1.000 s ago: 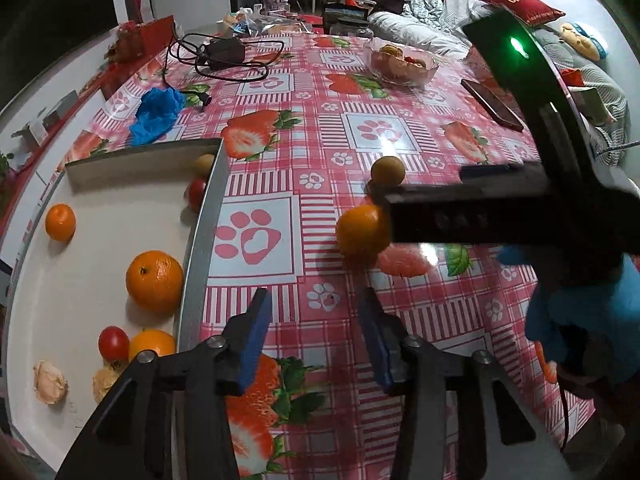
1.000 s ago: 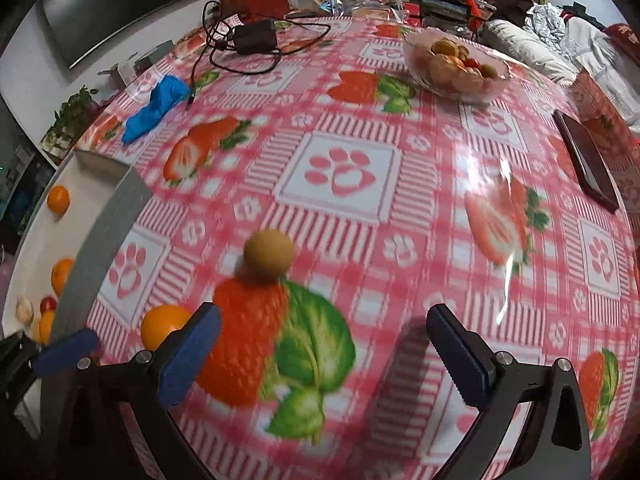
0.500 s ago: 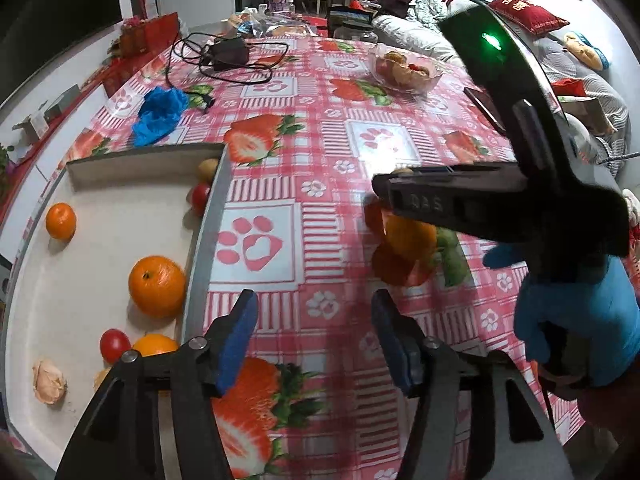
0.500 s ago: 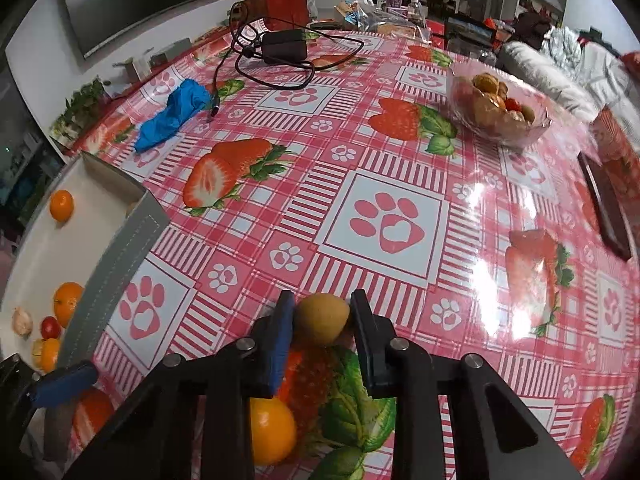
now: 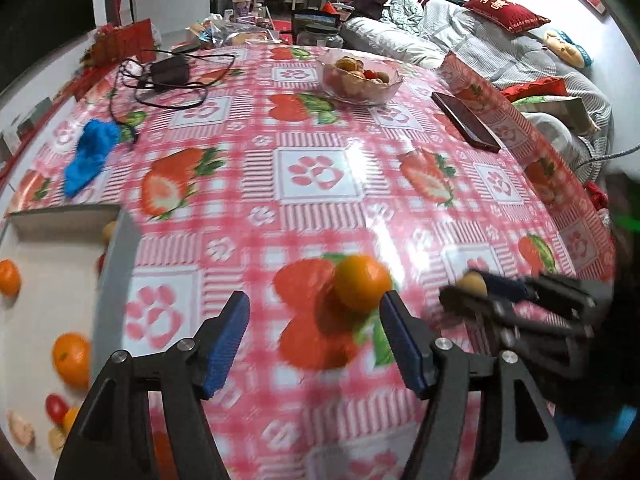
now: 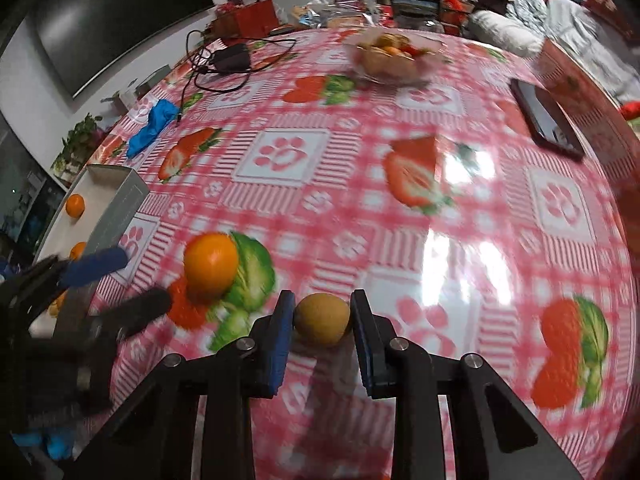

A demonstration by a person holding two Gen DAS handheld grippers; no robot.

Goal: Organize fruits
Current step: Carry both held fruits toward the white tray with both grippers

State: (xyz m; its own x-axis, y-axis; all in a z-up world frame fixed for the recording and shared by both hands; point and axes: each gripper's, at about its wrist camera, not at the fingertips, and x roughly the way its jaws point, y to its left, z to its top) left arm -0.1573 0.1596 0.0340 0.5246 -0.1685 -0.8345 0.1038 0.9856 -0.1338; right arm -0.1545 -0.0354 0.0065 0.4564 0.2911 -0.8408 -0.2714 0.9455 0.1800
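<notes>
The right gripper (image 6: 322, 320) has its fingers (image 6: 280, 336) clamped on a small brown fruit (image 6: 322, 319), one blue pad pressing each side, holding it above the desk (image 6: 460, 240). From the left wrist view this same gripper (image 5: 476, 288) shows at 3 o'clock, blurred, with the brown fruit (image 5: 474, 283) at its tip.

The left gripper (image 5: 314, 336) has been opening its fingers (image 5: 226, 340), and they stand apart with nothing between the pads. An orange (image 5: 362, 282) lies on the desk (image 5: 280, 220) just ahead of them, toward 1 o'clock, next to the right pad; whether it touches the pad I cannot tell through the blur. In the right wrist view the orange (image 6: 211, 264) sits at 10 o'clock of the held fruit.

A white tray (image 5: 44, 288) lies along the desk's edge at 9 o'clock, holding several oranges (image 5: 71, 358), a small red tomato (image 5: 56, 407) and some pale pieces. At 12 o'clock, well apart, a glass bowl (image 5: 360, 82) of mixed fruit stands. A phone (image 5: 464, 120) lies at 2 o'clock, a blue cloth (image 5: 90, 156) at 10 o'clock, a black charger (image 5: 168, 72) with its cable beyond.
</notes>
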